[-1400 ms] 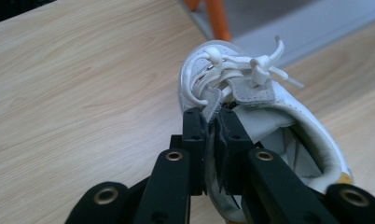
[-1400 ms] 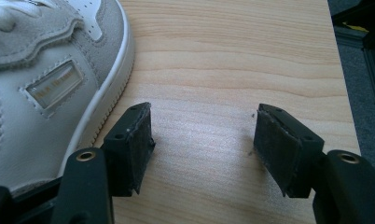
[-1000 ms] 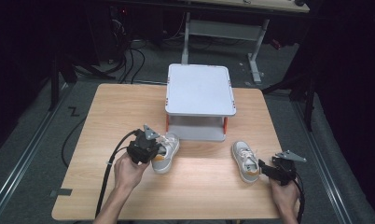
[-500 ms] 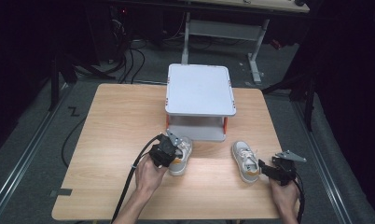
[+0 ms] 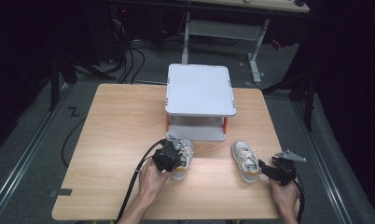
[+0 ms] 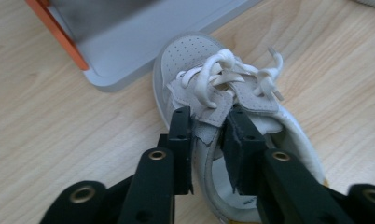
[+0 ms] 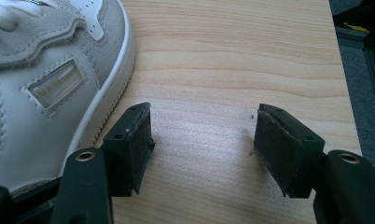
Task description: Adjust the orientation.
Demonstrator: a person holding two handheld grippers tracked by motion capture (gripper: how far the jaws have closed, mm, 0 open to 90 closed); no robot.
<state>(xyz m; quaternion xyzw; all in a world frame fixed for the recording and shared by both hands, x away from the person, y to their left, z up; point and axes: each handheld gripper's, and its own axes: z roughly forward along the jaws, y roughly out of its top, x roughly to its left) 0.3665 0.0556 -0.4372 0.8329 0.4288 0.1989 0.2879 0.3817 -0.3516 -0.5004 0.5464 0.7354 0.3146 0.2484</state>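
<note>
Pale wood grain is running under everything here: the light wooden table (image 5: pixel 111 140) is carrying a grey two-tier plastic stand with orange posts (image 5: pixel 200 88) toward its far edge, and that stand is our landmark. Just in front of the stand's near-left corner, the left white-and-grey laced sneaker (image 5: pixel 182 160) is sitting toe-first toward the lower shelf, toe almost touching its rim in the left gripper view. The left gripper (image 6: pixel 209 140) is straddling the shoe's collar wall beside the tongue, one pad outside, one inside; its jaws have just been easing apart, yet the pads are looking pressed against that wall. In front of the stand's near-right corner, clearly apart from it, the right matching sneaker (image 5: pixel 244 160) is lying with bare wood between the two shoes. The right gripper (image 7: pixel 202 140) is waiting just beside that shoe's outer side, jaws spread wide over empty board, nothing between them. To the stand's left, broad open tabletop is stretching to the edge; the right margin is narrower.
</note>
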